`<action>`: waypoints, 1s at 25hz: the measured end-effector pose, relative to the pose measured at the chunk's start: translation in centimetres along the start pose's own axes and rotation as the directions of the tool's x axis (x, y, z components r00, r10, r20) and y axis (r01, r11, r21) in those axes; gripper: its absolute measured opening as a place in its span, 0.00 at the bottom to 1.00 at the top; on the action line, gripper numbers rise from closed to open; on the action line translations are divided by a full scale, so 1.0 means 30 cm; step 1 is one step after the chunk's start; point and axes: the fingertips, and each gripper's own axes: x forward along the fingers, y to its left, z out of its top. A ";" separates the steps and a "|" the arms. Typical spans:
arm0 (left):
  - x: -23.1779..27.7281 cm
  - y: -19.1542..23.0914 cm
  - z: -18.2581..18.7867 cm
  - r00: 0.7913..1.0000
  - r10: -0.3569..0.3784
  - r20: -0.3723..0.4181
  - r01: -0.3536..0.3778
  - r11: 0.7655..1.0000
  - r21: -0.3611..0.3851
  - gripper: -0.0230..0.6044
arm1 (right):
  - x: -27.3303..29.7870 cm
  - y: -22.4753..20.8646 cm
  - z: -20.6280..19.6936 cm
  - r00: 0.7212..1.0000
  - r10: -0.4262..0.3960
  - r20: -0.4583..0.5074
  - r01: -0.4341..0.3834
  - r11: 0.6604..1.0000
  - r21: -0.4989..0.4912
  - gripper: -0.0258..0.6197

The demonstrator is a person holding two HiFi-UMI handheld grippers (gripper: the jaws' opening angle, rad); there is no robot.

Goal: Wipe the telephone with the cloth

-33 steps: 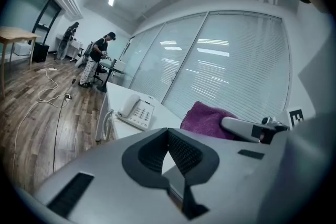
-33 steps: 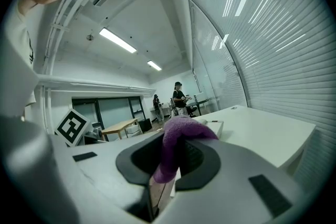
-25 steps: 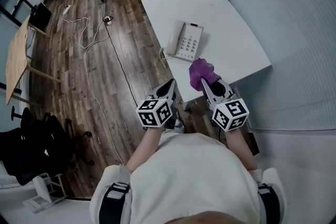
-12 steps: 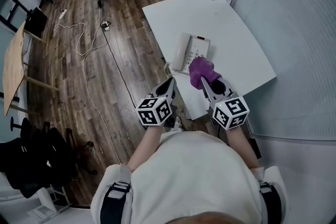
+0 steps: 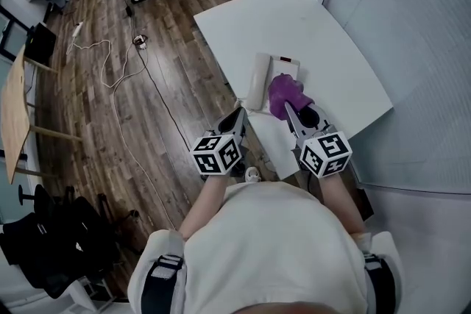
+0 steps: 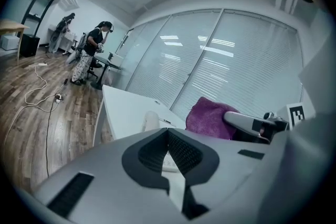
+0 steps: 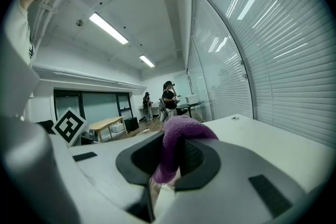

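White table (image 5: pixel 335 29): telephone (image 5: pixel 259 79) just ahead of right tool (image 5: pixel 293 114), cloth (image 5: pixel 285 92) clamped.

Left forearm (image 5: pixel 204 201) and right forearm (image 5: pixel 337 196) reach forward side by side from the torso, each gripper pointing slightly below level; left gripper (image 5: pixel 241 114) jaws closed together with nothing between them, right gripper (image 5: pixel 291 112) jaws clamped on a fold of the cloth (image 5: pixel 285 93).

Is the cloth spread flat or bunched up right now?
Bunched. The purple cloth is a rounded wad clamped between the jaws of the right gripper, bulging past their tips; no part lies spread flat.
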 end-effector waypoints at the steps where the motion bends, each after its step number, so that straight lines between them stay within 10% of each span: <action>1: 0.010 0.011 0.007 1.000 -0.005 -0.003 0.005 1.000 0.001 0.07 | 0.014 -0.007 0.002 1.000 -0.009 0.001 0.009 1.000 0.002 0.13; 25: 0.114 0.095 0.007 0.997 0.024 -0.070 -0.025 0.999 -0.019 0.07 | 0.293 -0.251 0.113 0.996 -0.085 0.009 0.085 0.991 -0.107 0.13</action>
